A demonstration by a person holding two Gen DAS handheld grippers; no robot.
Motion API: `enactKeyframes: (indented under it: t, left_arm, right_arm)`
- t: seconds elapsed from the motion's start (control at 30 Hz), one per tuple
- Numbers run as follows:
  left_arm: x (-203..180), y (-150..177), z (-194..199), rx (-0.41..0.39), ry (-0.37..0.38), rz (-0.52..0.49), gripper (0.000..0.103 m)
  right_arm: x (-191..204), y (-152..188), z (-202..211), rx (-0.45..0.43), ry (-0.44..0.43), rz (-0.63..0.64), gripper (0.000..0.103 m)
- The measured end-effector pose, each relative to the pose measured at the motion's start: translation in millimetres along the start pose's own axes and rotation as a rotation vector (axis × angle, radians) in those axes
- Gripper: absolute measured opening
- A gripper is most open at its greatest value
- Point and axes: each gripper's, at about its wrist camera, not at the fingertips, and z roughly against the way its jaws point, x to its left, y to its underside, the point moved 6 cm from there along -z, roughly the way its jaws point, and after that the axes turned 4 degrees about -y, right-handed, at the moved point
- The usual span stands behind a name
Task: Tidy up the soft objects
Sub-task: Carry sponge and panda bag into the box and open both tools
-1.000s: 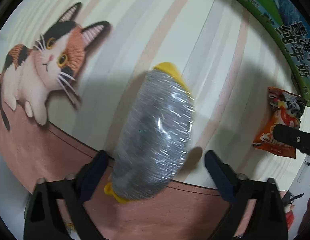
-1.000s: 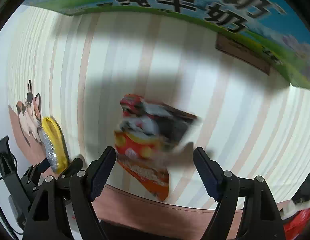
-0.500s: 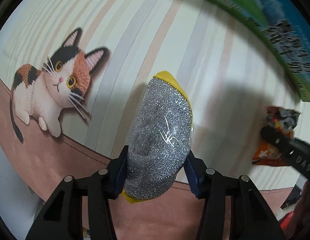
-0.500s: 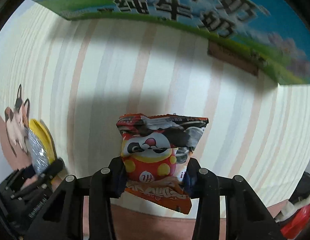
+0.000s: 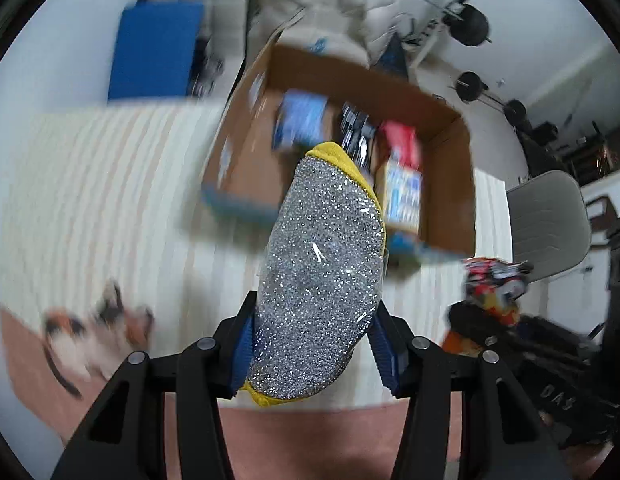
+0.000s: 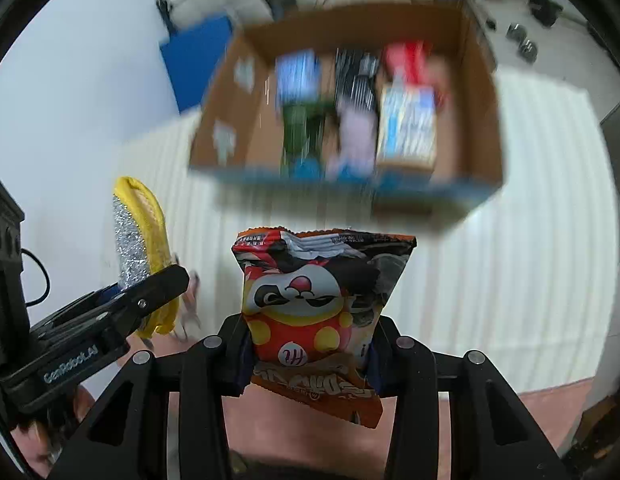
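My left gripper (image 5: 314, 354) is shut on a silver glitter sponge with a yellow back (image 5: 322, 276) and holds it up off the striped tablecloth (image 5: 109, 200). My right gripper (image 6: 307, 354) is shut on an orange snack bag with a panda print (image 6: 314, 304), also lifted. The sponge shows in the right wrist view (image 6: 139, 248) at the left, and the snack bag shows in the left wrist view (image 5: 492, 288) at the right. An open cardboard box (image 6: 476, 92) stands ahead of both grippers on the cloth.
The box (image 5: 450, 168) holds several packets, blue, black, red and green, seen blurred. A cat picture (image 5: 89, 332) is printed on the cloth at the left. A grey chair (image 5: 550, 224) and a blue mat (image 5: 153, 48) lie beyond the table.
Both grippers closed on their items, then lifted them off the cloth and tilted up. The box and the room have come into view.
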Motion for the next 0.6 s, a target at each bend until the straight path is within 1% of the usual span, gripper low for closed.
enactKeyframes:
  t: [0.07, 0.13, 0.17, 0.23, 0.27, 0.3, 0.37, 0.43, 0.6]
  left_arm:
    - [5, -27, -5, -0.018, -0.036, -0.044, 0.048]
    - [5, -46, -9, -0.019, -0.069, -0.065, 0.048]
    - [6, -61, -17, -0.008, -0.088, -0.073, 0.048]
    - [13, -77, -32, 0.022, -0.106, -0.07, 0.048]
    - [15, -85, -42, 0.052, -0.104, -0.064, 0.048]
    - [19, -92, -54, 0.082, -0.103, -0.05, 0.048]
    - [26, -100, -73, 0.118, -0.125, -0.053, 0.048]
    - [28, -107, -92, 0.159, -0.138, -0.051, 0.048]
    - [31, -111, -132, 0.244, -0.162, -0.055, 0.049]
  right_arm:
    - [-3, -24, 23, -0.063, 0.043, -0.007, 0.045]
    - [-10, -41, 31, -0.094, 0.074, -0.024, 0.045]
    - [-17, -51, 33, -0.104, 0.096, -0.033, 0.045]
    - [-28, -74, 32, -0.112, 0.134, -0.05, 0.045]
    - [-35, -81, 26, -0.108, 0.15, -0.055, 0.045]
    - [-46, -96, 17, -0.097, 0.176, -0.069, 0.045]
    - [-57, -109, 3, -0.074, 0.208, -0.082, 0.045]
    - [-69, -120, -17, -0.041, 0.262, -0.089, 0.045]
    - [-88, -134, -54, 0.025, 0.358, -0.083, 0.045]
